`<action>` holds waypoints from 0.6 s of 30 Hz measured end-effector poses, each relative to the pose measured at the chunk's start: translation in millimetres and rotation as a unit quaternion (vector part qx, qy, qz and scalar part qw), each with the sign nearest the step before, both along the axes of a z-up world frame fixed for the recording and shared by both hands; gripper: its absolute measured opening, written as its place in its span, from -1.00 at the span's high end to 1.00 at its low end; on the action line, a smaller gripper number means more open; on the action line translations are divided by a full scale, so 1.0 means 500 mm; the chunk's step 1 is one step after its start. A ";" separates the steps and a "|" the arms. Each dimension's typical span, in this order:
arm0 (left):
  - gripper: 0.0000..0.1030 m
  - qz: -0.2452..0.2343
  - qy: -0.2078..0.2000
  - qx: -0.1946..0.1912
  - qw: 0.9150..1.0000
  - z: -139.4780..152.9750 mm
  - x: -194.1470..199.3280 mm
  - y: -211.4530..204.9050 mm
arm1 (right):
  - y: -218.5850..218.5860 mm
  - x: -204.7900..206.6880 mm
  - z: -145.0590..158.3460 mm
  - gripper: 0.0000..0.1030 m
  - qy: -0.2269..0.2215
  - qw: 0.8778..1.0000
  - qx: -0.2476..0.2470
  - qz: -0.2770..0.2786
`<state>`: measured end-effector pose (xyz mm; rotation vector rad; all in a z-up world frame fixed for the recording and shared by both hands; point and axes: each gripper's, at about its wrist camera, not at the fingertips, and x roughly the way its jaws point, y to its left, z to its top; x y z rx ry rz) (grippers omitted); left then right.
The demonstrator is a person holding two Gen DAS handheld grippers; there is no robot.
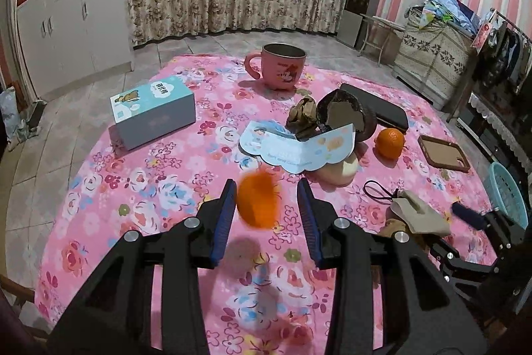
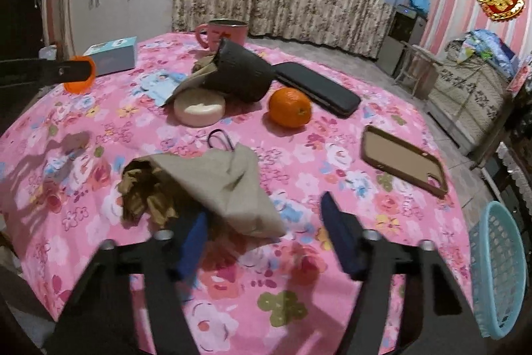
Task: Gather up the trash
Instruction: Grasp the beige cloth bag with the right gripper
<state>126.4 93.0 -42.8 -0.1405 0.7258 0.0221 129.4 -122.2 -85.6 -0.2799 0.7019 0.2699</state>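
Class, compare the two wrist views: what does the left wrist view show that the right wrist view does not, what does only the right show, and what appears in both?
Only the left wrist view: crumpled brown paper beside the dark basket.

Only the right wrist view: the top face of the round cream-coloured container, largely covered by the card in the left view.

Both: pink mug, whole orange, phone case, blue box, beige cloth pouch, light blue basket.

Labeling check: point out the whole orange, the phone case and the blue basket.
orange (image 2: pixel 290 107): right wrist view, middle of the peel.
phone case (image 2: pixel 404 160): right wrist view, tan inner face.
basket (image 2: pixel 498 268): right wrist view, mesh side wall.
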 end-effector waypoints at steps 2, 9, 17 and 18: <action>0.32 -0.002 0.000 0.004 1.000 0.000 0.000 -0.002 | 0.005 -0.004 0.000 0.36 -0.002 1.000 -0.005 0.008; 0.46 -0.006 0.006 0.004 1.000 -0.006 0.004 -0.005 | -0.024 -0.004 0.020 0.64 -0.020 1.000 0.009 -0.007; 0.46 0.028 0.025 -0.026 0.999 -0.021 0.009 0.040 | -0.095 0.006 0.042 0.65 -0.026 0.998 0.037 -0.049; 0.46 0.033 0.026 -0.028 0.999 -0.023 0.009 0.044 | -0.105 0.008 0.045 0.65 -0.026 0.997 0.044 -0.055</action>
